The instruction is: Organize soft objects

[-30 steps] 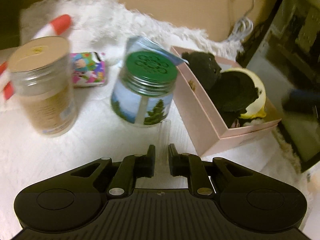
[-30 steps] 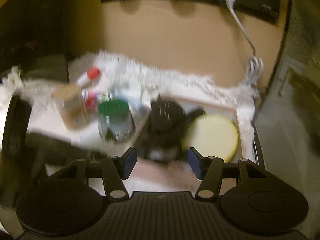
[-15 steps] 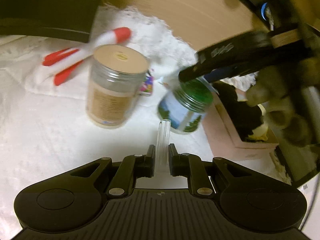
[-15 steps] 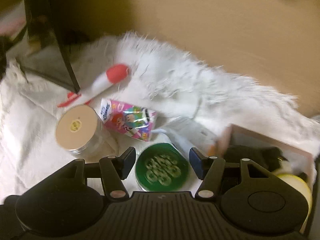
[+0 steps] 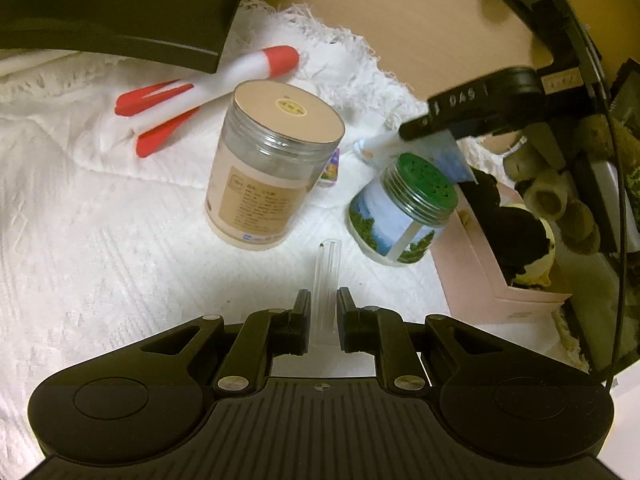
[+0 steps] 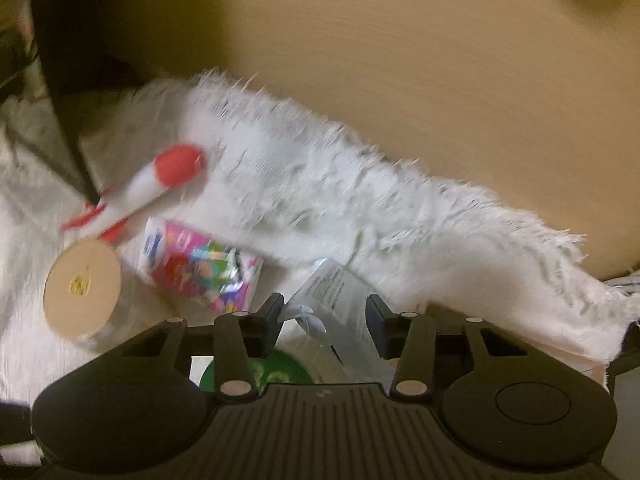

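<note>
White cloth covers the table (image 5: 80, 240). Far ahead-left of the left hand-held gripper (image 5: 323, 316), which is shut on a clear plastic strip (image 5: 326, 280), the red-and-white plush rocket (image 5: 208, 84) waits unsorted. Ahead-right, the pink box (image 5: 480, 276) already holds a dark plush toy (image 5: 516, 224). The right hand-held gripper (image 6: 326, 320) has just been closing around a pale tissue packet (image 6: 336, 292); whether its pads press I cannot tell. A second ago it hung above the box.
</note>
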A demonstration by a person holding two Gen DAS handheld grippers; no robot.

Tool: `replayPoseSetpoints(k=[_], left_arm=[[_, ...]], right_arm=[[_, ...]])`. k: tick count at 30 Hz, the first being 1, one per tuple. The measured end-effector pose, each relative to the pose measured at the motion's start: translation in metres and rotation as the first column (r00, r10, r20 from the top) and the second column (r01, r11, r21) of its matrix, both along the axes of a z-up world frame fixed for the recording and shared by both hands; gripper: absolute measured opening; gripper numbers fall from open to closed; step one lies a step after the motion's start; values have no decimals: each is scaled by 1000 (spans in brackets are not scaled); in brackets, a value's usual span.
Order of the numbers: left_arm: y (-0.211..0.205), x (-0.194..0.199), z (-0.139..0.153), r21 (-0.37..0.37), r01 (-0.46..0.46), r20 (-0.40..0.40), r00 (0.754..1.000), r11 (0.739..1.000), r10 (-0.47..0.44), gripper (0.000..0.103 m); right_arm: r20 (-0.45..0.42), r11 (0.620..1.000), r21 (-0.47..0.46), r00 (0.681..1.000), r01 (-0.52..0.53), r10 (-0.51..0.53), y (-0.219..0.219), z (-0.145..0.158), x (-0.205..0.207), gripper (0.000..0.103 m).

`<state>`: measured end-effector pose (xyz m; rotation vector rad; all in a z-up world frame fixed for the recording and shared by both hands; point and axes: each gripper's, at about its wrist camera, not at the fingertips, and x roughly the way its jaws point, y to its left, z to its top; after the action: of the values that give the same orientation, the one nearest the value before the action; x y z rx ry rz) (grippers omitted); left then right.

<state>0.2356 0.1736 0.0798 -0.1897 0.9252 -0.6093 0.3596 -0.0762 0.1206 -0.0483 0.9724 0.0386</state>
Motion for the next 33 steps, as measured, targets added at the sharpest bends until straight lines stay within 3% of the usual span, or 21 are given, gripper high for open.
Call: replayPoseSetpoints(k=[4,8,10,14,18,22,29,33], left_arm=[[-1,1,-1,-4,-1,-7,1000,1000,1,16],[0,3,-2,-5,-13,-11,1000,1000,13,16],[2,3,-2,-7,-16,-13,1000,1000,16,16],[4,3,-2,0,-25,-15,1000,1000,25,16],[3,6,-1,18,-33,-8,999,999,34,16],[4,9,14,14,-48,43,998,999,47,16],[1,8,66,-31,-32,173,984,999,37,16],[-14,11,90,-2,-7,244,970,1000,7,16]], right_arm=[[57,998,-50,997,47,-44,-3,5,3,42],[-52,993,-109,997,46,-52,-3,-20,18,41],[-72,996,-75,996,55,-60,-8,-30,23,31],[-60,995,-95,997,35,-40,-6,-33,24,26],[-21,996,-86,999,26,-28,-6,-21,18,15],[25,999,-44,999,22,-21,-7,-3,8,13],[69,999,29,997,34,-35,-21,20,-9,13],[103,998,53,994,41,-46,-27,34,-19,13]])
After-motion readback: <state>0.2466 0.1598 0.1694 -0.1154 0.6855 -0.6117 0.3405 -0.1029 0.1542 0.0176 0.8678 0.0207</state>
